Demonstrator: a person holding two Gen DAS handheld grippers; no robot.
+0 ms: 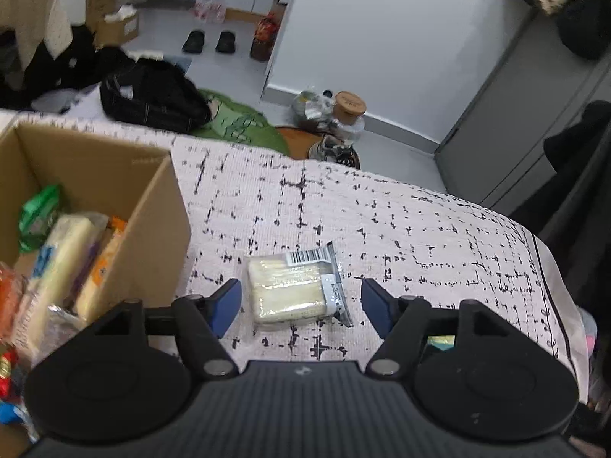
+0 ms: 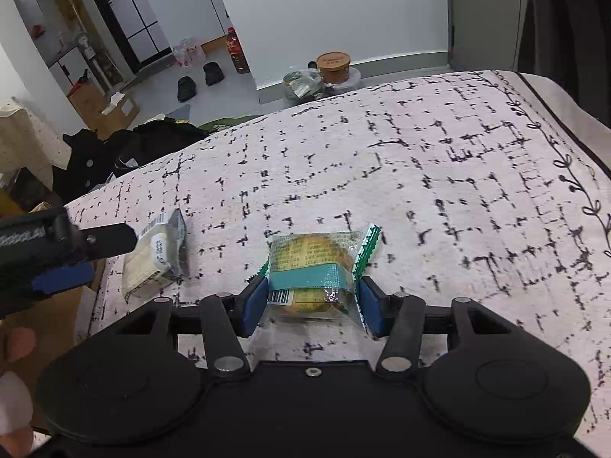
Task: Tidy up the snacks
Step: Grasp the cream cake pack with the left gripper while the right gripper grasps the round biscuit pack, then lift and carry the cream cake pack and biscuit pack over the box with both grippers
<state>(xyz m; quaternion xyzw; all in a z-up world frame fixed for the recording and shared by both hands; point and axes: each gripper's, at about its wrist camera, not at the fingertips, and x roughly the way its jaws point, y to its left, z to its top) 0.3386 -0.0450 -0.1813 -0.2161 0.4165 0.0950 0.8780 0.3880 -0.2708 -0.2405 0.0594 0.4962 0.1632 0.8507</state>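
Right claw: clenched on the green cookie pack, lower centre, resting on the surface.
Left claw: released, jaws straddling the pale wafer pack without touching.
Box: left edge, already holding snacks.
Risk: slick wrappers may slip or crumple; cookie could crack if squeezed.

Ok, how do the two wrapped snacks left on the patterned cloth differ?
The pale block snack is squarish in clear wrap with a grey end; the green-trimmed snack is round and golden. The left gripper stands wide around the pale one without touching it; the right gripper has its pads against the green-trimmed wrapper. Both lie flat and carry barcodes.
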